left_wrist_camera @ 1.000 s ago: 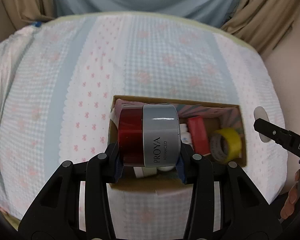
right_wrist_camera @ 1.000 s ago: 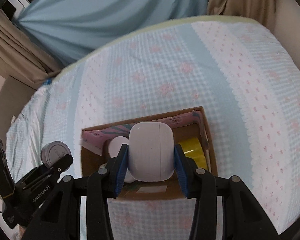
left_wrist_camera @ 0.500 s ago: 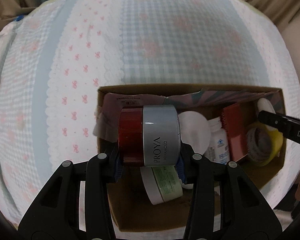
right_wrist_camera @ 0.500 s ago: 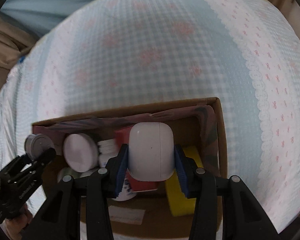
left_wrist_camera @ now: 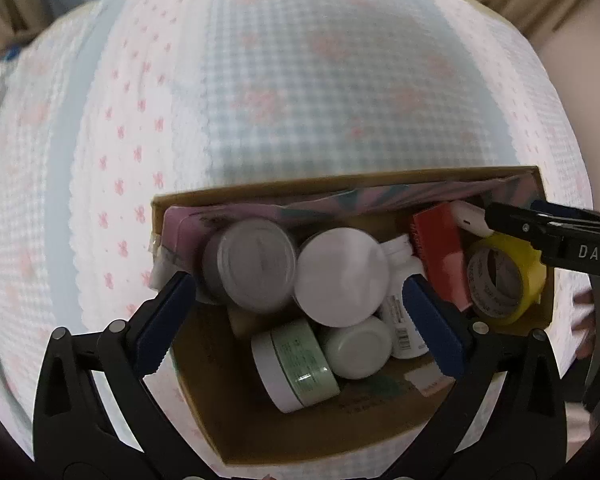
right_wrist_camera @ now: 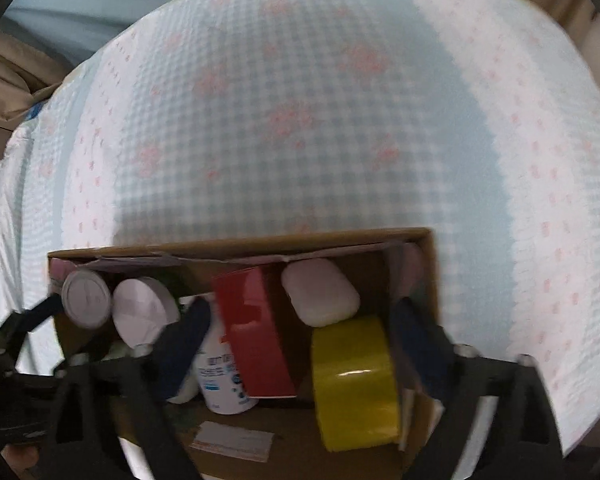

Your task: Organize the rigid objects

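A cardboard box [left_wrist_camera: 300, 188] [right_wrist_camera: 240, 242] sits on the bed, and both grippers hang over it pointing down. My left gripper [left_wrist_camera: 296, 320] has its jaws opening wide, and nothing is pressed between them. The silver-capped red jar [left_wrist_camera: 252, 264] [right_wrist_camera: 86, 298] lies in the box's left end beside a white lid [left_wrist_camera: 340, 276]. My right gripper [right_wrist_camera: 296, 356] is opening too, blurred, and grips nothing. The white earbud case [right_wrist_camera: 320, 292] [left_wrist_camera: 470, 218] rests on the yellow tape roll [right_wrist_camera: 354, 376] [left_wrist_camera: 504, 276], beside a red box [right_wrist_camera: 252, 328].
A green-labelled jar [left_wrist_camera: 296, 364], a small white jar [left_wrist_camera: 358, 346] and a white bottle [left_wrist_camera: 404, 320] also lie in the box. A pink packet [left_wrist_camera: 260, 212] lines its far wall. The checked, flowered bedspread [left_wrist_camera: 300, 80] stretches beyond. Curtains hang at the back.
Both grippers came down over the box and opened. The jar dropped from the left one into the box's left end, and the earbud case left the right one and landed on the tape roll.
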